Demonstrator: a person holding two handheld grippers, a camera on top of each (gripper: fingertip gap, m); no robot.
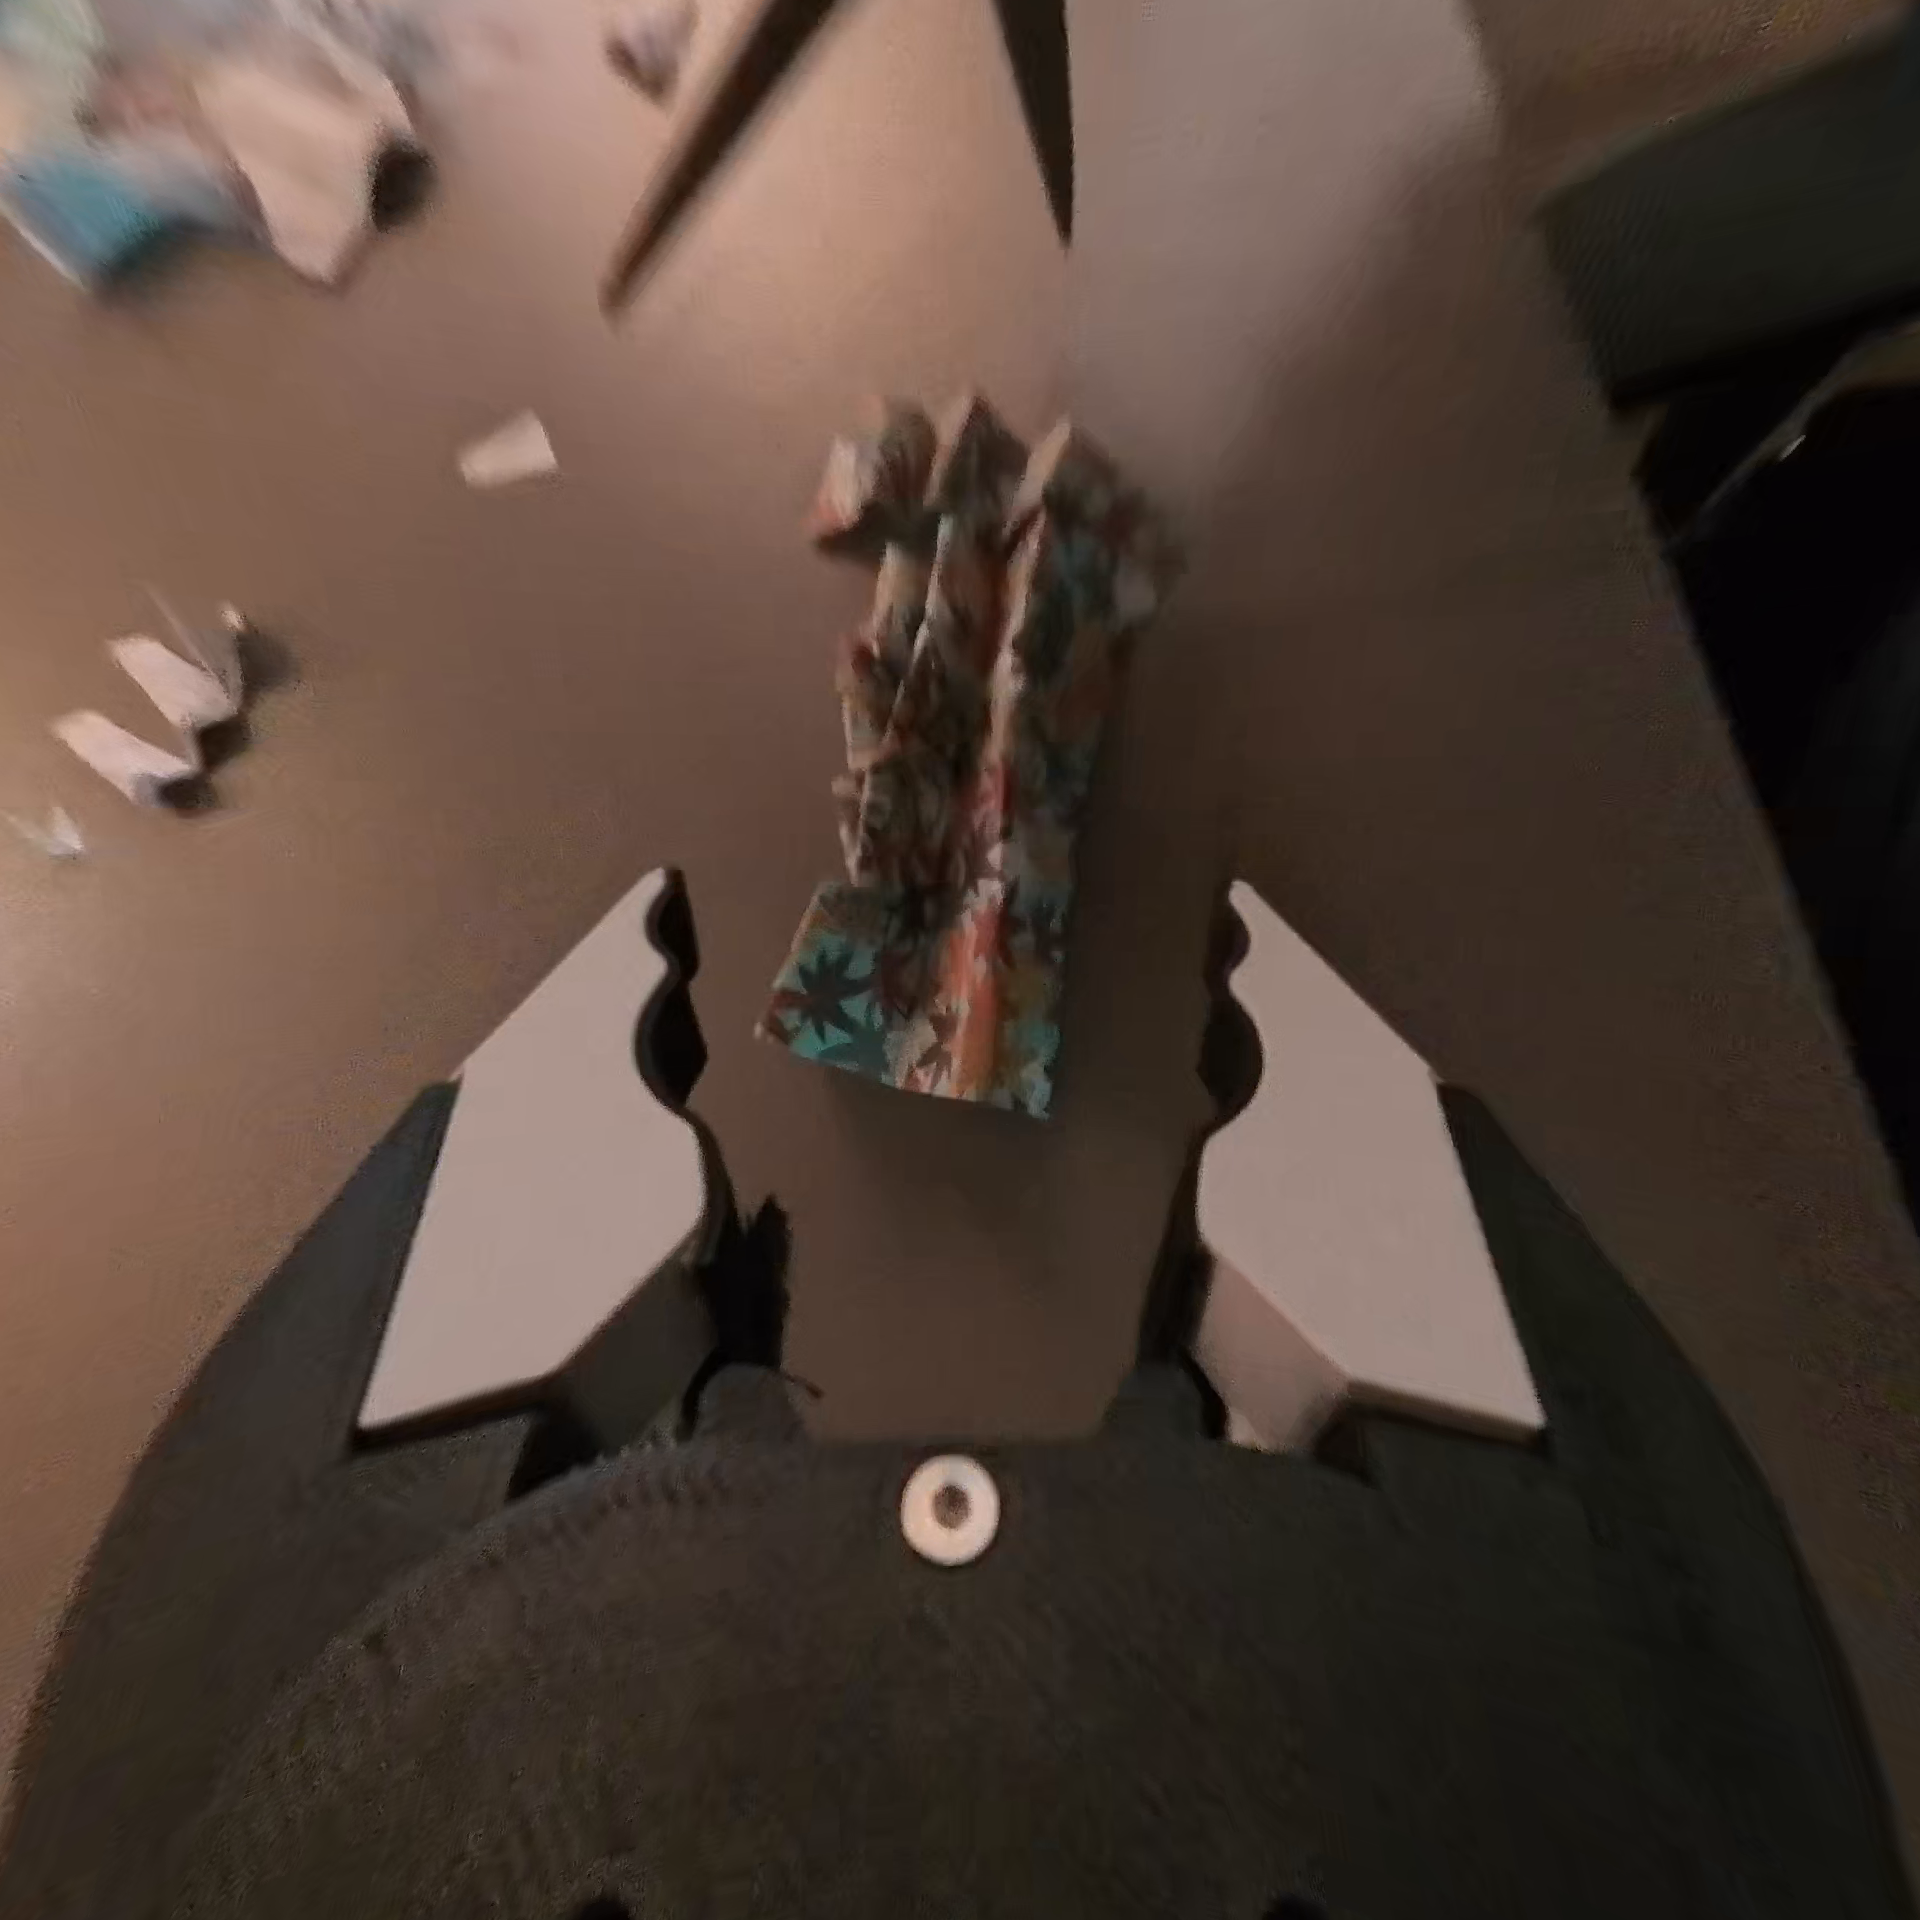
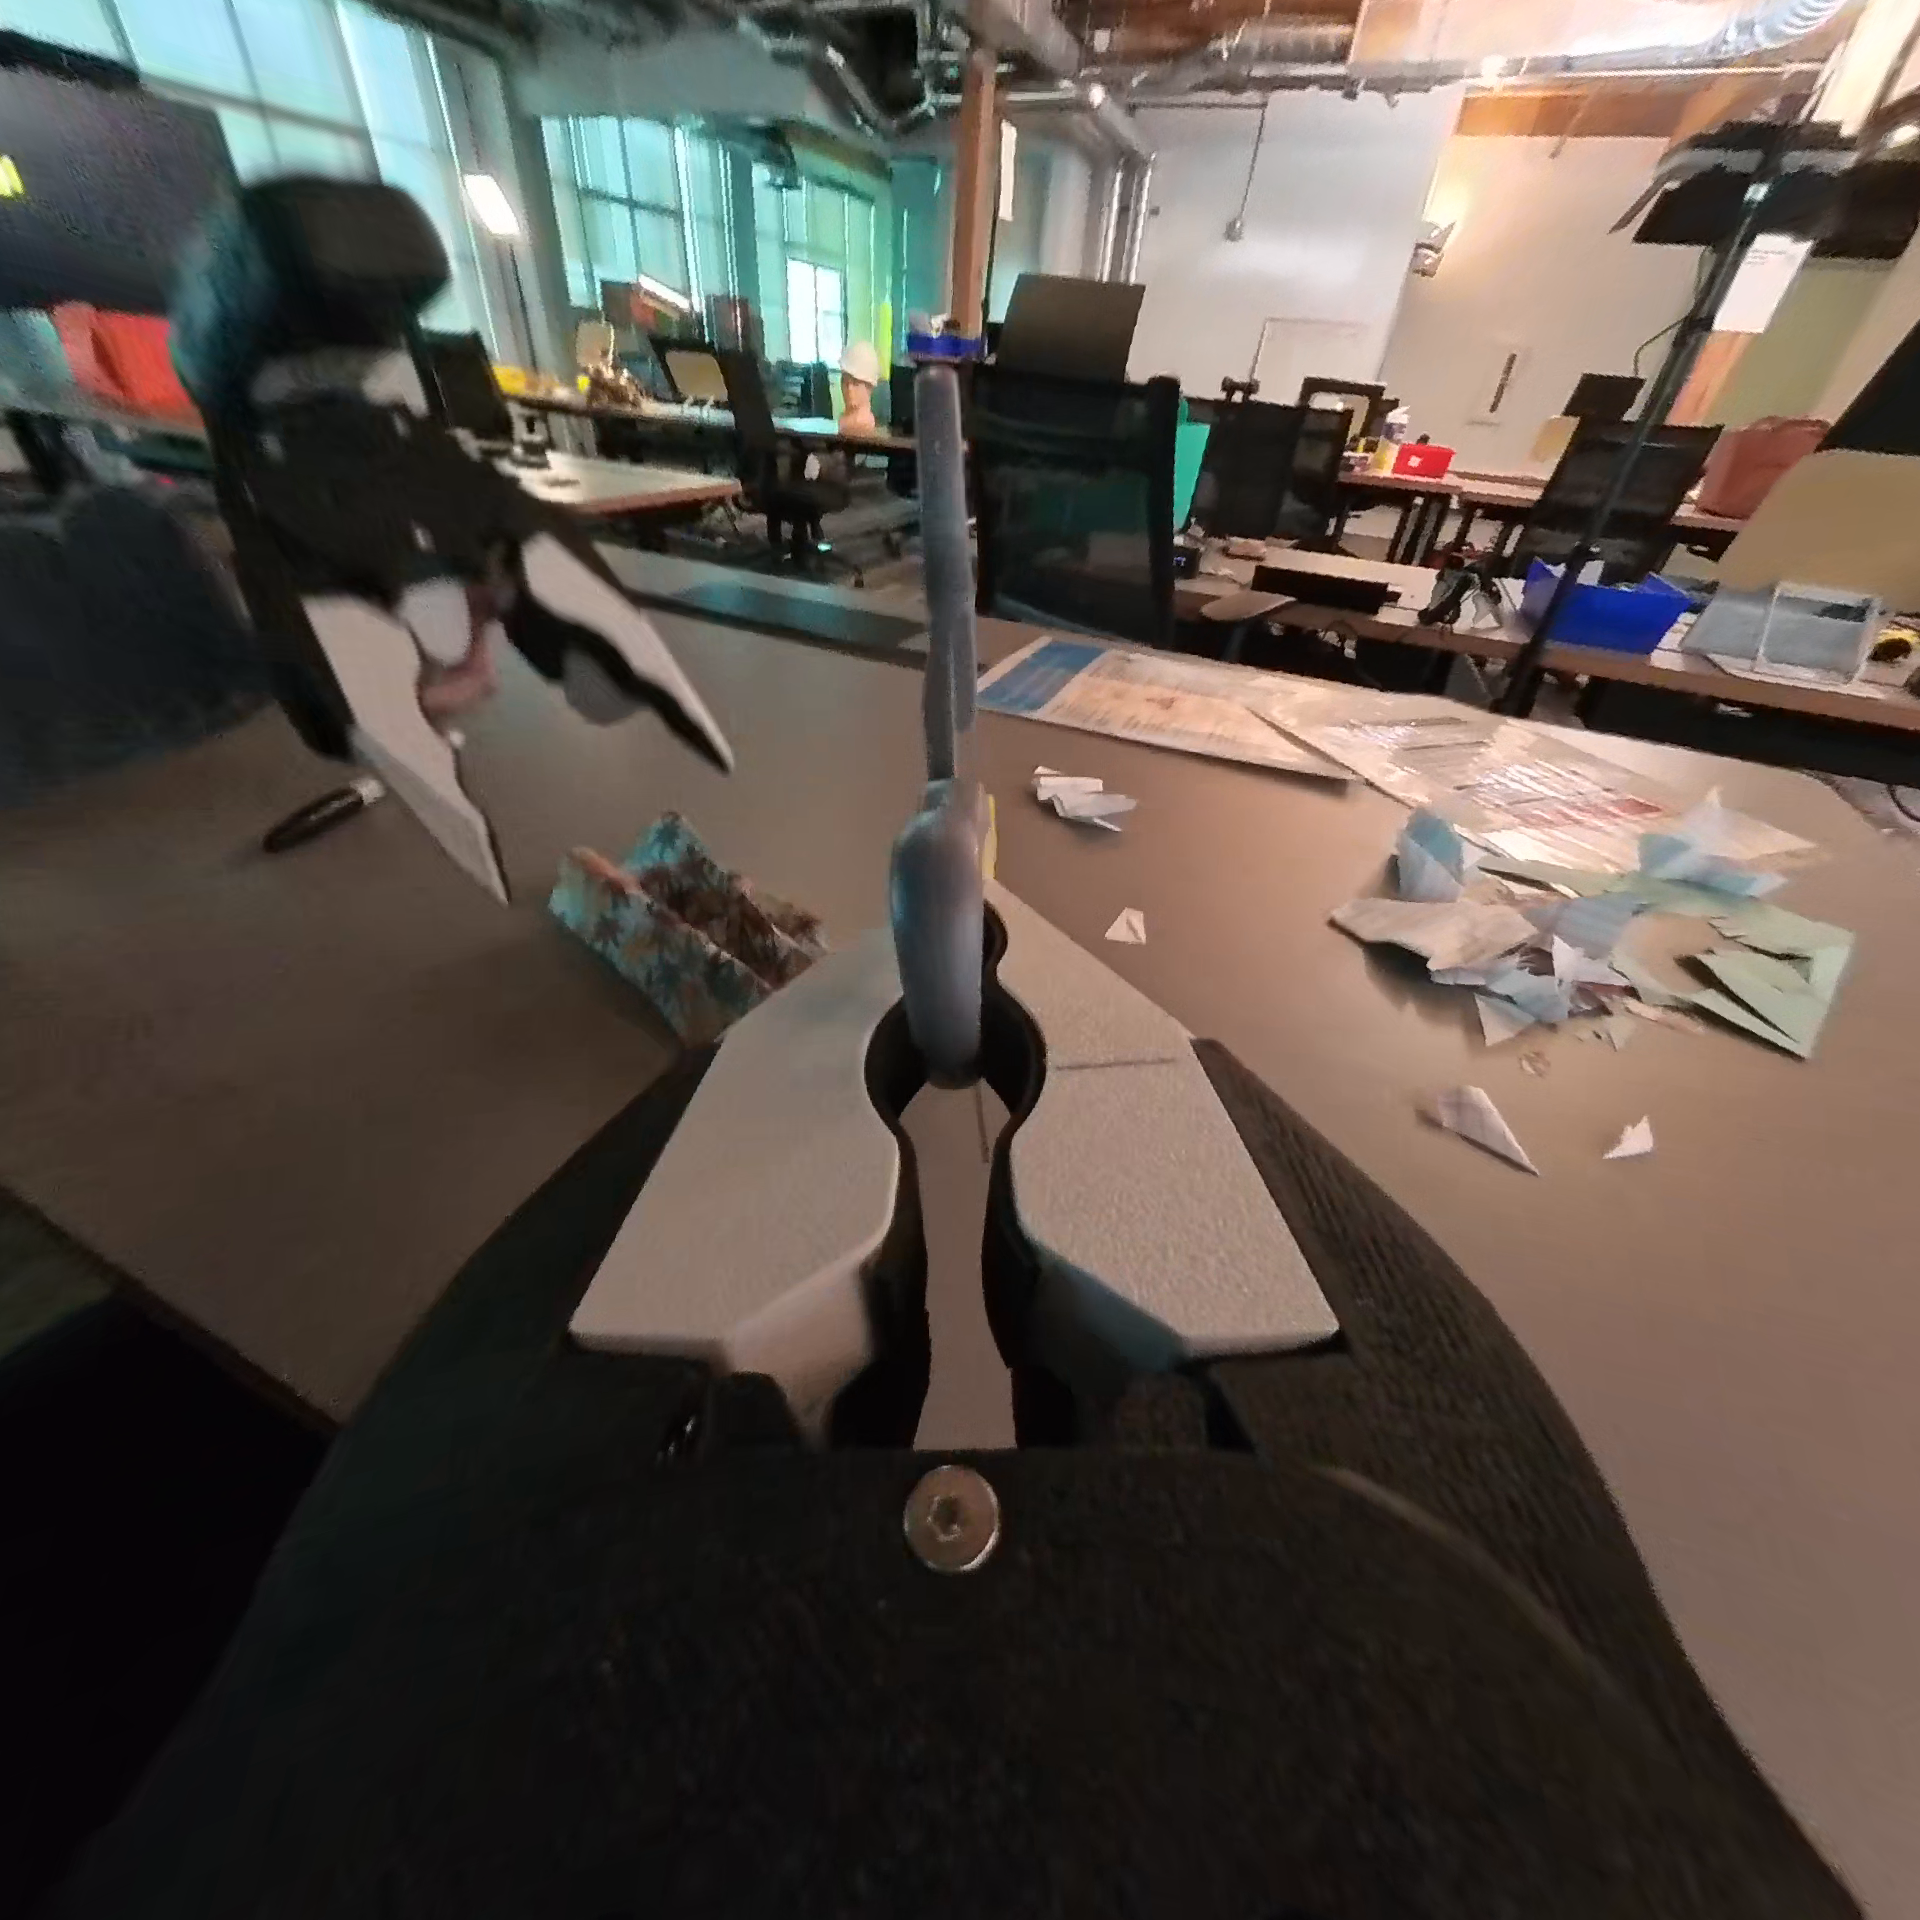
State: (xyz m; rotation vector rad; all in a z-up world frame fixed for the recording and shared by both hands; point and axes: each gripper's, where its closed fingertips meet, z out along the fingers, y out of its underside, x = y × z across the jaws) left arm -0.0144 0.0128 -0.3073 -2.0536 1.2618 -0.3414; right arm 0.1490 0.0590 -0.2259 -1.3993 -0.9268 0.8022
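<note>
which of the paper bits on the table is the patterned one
The pleated, leaf-patterned folded paper, lying between the open left gripper's fingers, untouched. The other scraps are plain white.

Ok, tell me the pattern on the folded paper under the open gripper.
Folded paper: teal, orange and dark leaf-like shapes, clearest in the left wrist view.

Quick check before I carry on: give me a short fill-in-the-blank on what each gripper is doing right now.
1. The left gripper has its jaws ____.
2. The folded patterned paper lies on the ____ below it.
3. The right gripper is shut on the handle of blue-grey ____.
4. Paper scraps lie to the right gripper's ____.

Missing words: open; table; scissors; right
</note>
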